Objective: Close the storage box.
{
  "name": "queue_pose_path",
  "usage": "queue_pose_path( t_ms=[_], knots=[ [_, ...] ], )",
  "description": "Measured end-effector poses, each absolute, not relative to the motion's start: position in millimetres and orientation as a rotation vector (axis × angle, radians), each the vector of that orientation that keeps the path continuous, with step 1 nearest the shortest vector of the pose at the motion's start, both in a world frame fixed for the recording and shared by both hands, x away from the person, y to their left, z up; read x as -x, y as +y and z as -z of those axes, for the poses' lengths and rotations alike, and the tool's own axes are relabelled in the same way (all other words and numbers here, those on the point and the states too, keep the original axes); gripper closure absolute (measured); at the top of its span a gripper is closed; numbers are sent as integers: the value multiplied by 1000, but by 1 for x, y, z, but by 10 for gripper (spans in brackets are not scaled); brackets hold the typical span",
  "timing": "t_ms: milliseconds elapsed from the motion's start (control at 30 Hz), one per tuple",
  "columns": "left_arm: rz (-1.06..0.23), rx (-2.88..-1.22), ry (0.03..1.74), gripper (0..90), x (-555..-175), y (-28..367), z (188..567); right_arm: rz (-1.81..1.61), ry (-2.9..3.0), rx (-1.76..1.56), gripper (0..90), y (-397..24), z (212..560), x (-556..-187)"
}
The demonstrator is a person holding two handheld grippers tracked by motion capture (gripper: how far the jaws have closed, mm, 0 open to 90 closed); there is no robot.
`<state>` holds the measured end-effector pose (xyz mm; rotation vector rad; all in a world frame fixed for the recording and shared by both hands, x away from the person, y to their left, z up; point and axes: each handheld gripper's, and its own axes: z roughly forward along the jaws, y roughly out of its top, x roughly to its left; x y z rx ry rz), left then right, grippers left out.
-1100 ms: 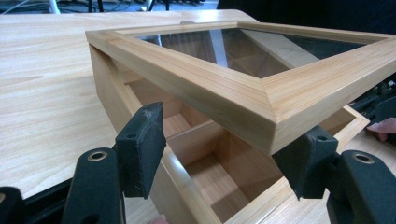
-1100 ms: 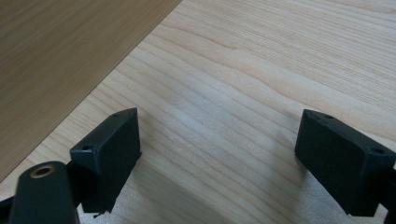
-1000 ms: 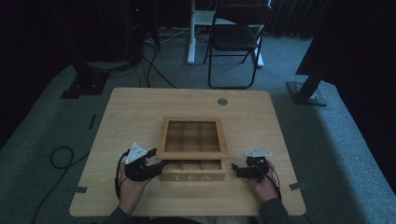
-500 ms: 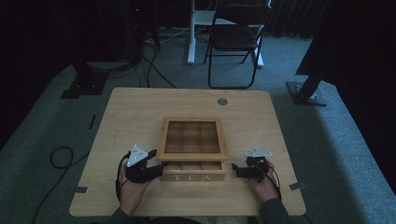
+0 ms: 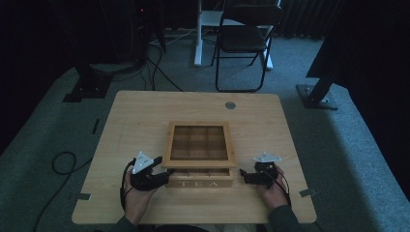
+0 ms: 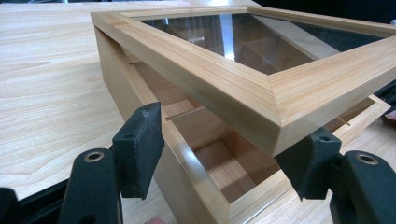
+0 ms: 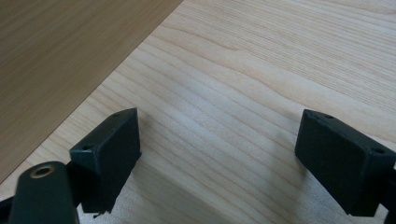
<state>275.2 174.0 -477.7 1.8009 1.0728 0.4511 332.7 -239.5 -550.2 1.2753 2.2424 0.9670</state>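
Note:
A wooden tea box marked TEA stands near the table's front edge. Its glass-paned lid is raised a little above the body. My left gripper is at the box's front left corner. In the left gripper view its jaws have just been opening and straddle that corner; the lid frame hangs over the open compartments, and the left pad stands off the wall. My right gripper sits right of the box, open over bare table, with the box's side close by.
The light wooden table has a small metal disc at its far side. Beyond it a folding chair stands on grey carpet. A cable loops on the floor at left, and a stand base lies at right.

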Motion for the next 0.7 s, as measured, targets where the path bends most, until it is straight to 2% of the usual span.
queue_pose_path(
  t_ms=[433, 700],
  knots=[
    [-437, -1833, 1101, 345, -269, 175, 490, -965, 2241, -1275, 137, -239, 550, -331],
    [-375, -1837, 1129, 333, -266, 176, 497, -965, 2241, -1275, 137, -239, 550, -331]
  ],
)
